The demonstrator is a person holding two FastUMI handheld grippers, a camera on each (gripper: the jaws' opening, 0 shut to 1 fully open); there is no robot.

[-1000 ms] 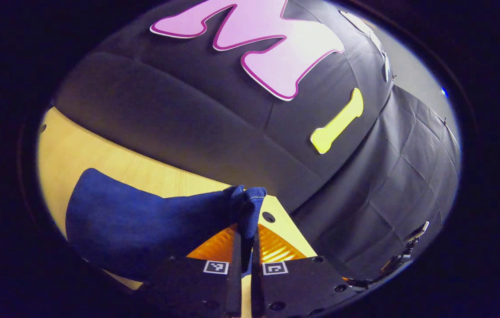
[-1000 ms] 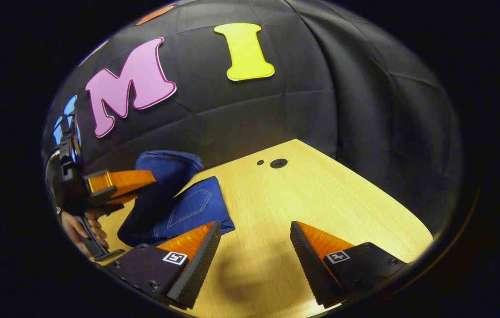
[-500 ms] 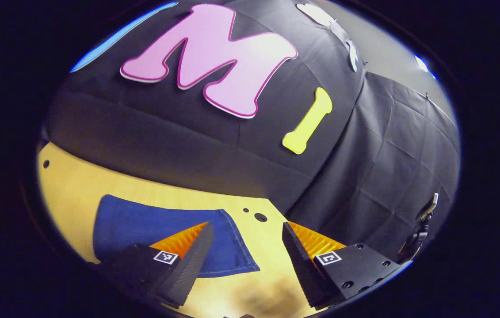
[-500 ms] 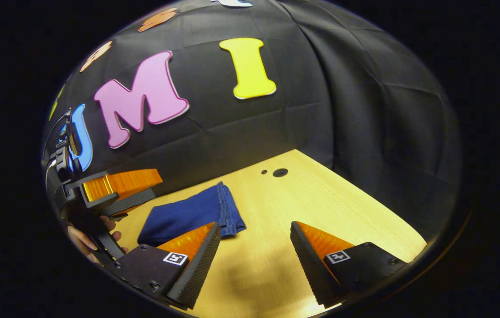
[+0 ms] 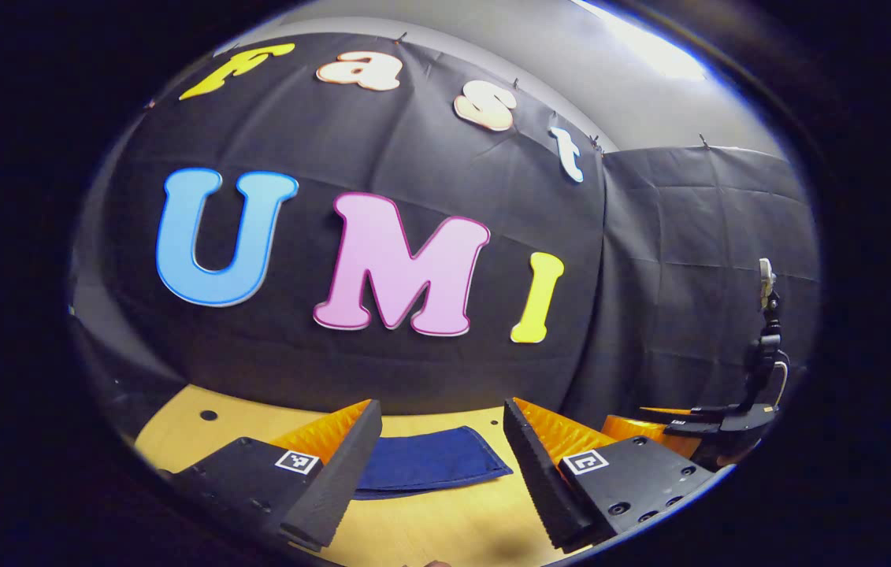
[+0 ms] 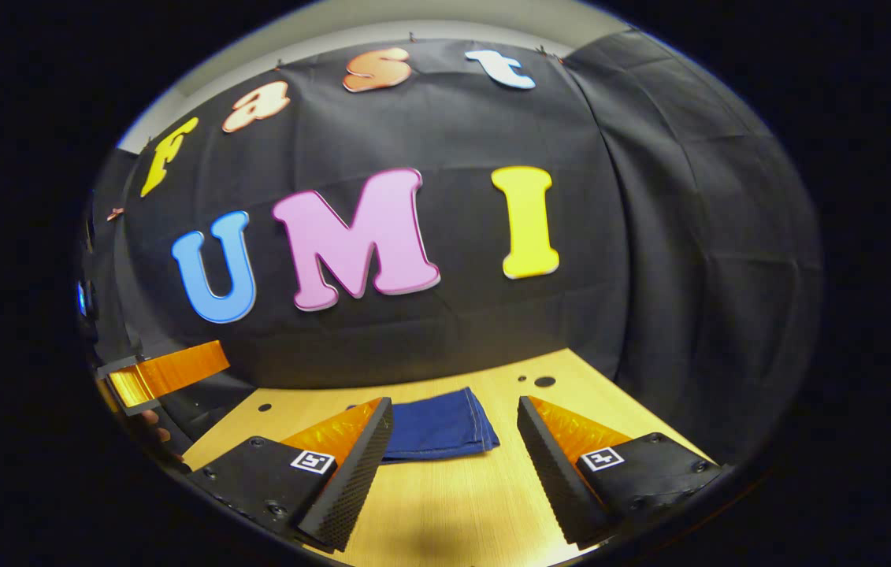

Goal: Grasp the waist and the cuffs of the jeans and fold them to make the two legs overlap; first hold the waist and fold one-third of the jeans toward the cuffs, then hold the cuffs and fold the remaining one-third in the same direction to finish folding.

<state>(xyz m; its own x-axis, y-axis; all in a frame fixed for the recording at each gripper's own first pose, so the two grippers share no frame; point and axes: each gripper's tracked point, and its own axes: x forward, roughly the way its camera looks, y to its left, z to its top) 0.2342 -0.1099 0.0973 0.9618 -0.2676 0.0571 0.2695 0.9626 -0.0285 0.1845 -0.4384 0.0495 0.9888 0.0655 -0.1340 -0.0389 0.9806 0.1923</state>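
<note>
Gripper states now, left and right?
Left gripper: open, holding nothing; folded dark blue denim jeans lie ahead on the light wooden table.
Right gripper: open, holding nothing.

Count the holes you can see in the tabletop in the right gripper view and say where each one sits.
3. A large hole and a small hole lie beside each other right of the folded jeans; another hole lies left of them. The gripper fingers may hide more.

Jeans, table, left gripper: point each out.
jeans point(image 6: 437, 425): right gripper view, middle of folded stack.
table point(image 6: 461, 504): right gripper view, bare wood in front of stack.
left gripper point(image 5: 439, 465): left gripper view, midway between fingertips.
</note>
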